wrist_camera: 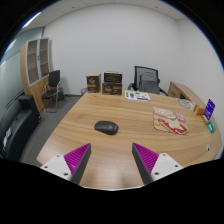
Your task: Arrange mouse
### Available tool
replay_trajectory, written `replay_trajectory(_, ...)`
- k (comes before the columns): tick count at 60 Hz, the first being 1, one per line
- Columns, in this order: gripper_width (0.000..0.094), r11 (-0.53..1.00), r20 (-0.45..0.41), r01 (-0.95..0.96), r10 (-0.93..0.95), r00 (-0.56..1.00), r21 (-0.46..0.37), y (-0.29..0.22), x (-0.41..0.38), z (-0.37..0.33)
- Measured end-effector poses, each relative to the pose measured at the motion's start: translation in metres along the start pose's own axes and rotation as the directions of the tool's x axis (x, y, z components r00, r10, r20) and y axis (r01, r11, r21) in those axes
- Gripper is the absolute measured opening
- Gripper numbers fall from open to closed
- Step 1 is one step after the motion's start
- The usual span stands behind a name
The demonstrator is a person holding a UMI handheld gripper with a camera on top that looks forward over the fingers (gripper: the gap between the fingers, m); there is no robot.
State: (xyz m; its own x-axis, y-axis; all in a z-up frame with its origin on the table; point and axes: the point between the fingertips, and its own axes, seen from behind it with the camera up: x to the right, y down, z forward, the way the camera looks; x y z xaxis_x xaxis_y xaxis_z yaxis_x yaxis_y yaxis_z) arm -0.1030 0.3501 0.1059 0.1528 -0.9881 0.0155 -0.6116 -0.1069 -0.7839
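Observation:
A dark grey mouse (106,127) lies on the wooden conference table (90,146), well beyond my fingers and a little left of the midline between them. My gripper (112,158) is open and empty, held above the near part of the table. Its two fingers with magenta pads (76,157) stand wide apart, with bare tabletop between them.
A colourful mouse mat or printed sheet (170,120) lies on the table to the right of the mouse. Small items (137,95) sit at the table's far end. Office chairs (147,78), a bookshelf (37,62) and a side desk (186,95) stand around the room.

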Motion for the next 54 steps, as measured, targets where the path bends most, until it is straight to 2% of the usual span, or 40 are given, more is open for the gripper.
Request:
replay_trajectory(21, 0.0868, 0.999, -0.045, 0.042, -0.041, 0.998, 0.016, -0.001, -0.007, 0.093)
replay_trajectory(54, 0.0867, 0.999, -0.048, 0.034, -0.034, 0.998, 0.003, -0.014, 0.001, 0.188)
